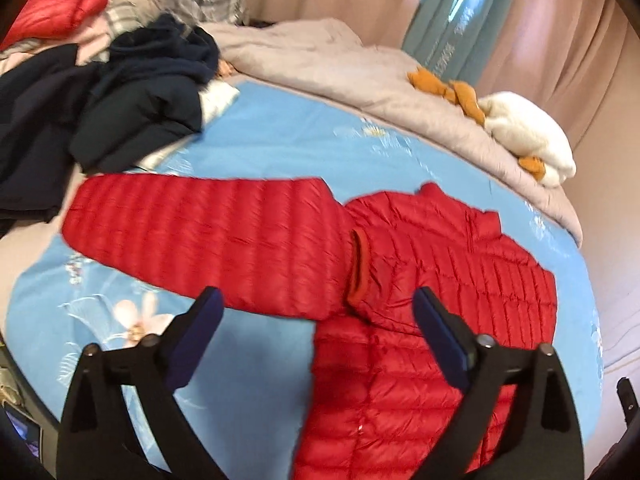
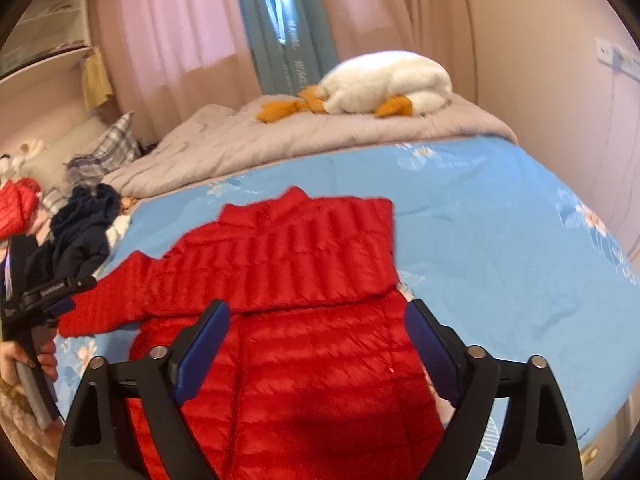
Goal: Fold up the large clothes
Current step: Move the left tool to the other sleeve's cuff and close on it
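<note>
A red quilted down jacket (image 1: 400,280) lies flat on the blue floral bed sheet (image 1: 280,136). One sleeve (image 1: 200,236) stretches out to the left; the other is folded across the chest (image 2: 304,256). My left gripper (image 1: 318,308) is open and empty, hovering above the jacket where the left sleeve meets the body. My right gripper (image 2: 318,320) is open and empty above the jacket's body (image 2: 320,380). The left gripper's handle (image 2: 36,300) and the hand holding it show at the left edge of the right wrist view.
A heap of dark navy clothes (image 1: 100,100) and another red garment (image 1: 56,0) lie at the bed's far left. A grey quilt (image 1: 340,68) with a white and orange plush goose (image 2: 380,84) lies along the far side. Curtains (image 2: 180,40) hang behind.
</note>
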